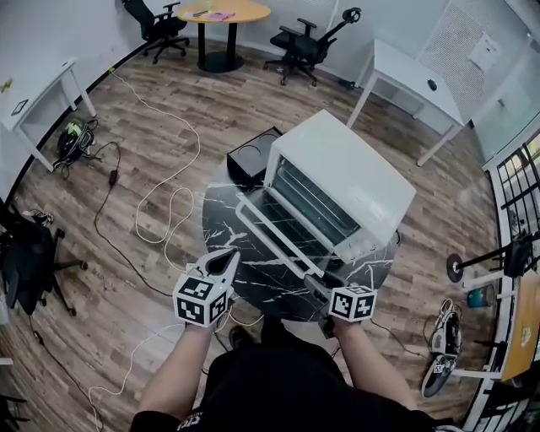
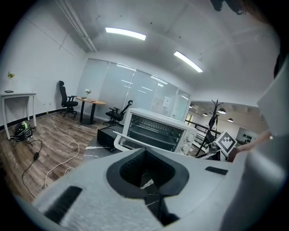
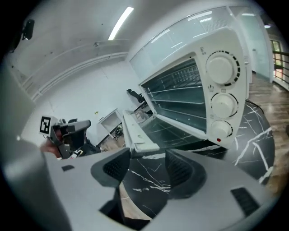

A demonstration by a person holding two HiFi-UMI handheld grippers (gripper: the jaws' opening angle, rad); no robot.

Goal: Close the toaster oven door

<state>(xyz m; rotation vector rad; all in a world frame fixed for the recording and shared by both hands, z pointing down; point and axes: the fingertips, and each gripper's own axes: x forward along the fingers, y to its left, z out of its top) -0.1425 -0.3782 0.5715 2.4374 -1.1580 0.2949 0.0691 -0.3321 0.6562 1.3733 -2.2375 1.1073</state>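
In the head view, the right gripper's (image 1: 321,291) tips are right at the near corner of the toaster oven's (image 1: 337,181) open door (image 1: 283,232). They're dark on dark and tucked partly under the marker cube (image 1: 353,302), so no clue whether they touch it. The black box (image 1: 253,156) behind the oven is half hidden by it, and the stuff on the round table (image 1: 245,12) way past the oven is too tiny to make out.

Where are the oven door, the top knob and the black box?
oven door (image 1: 285,229): head view, middle of its glass pane.
top knob (image 3: 221,66): right gripper view, centre of its face.
black box (image 1: 252,158): head view, middle of its top.
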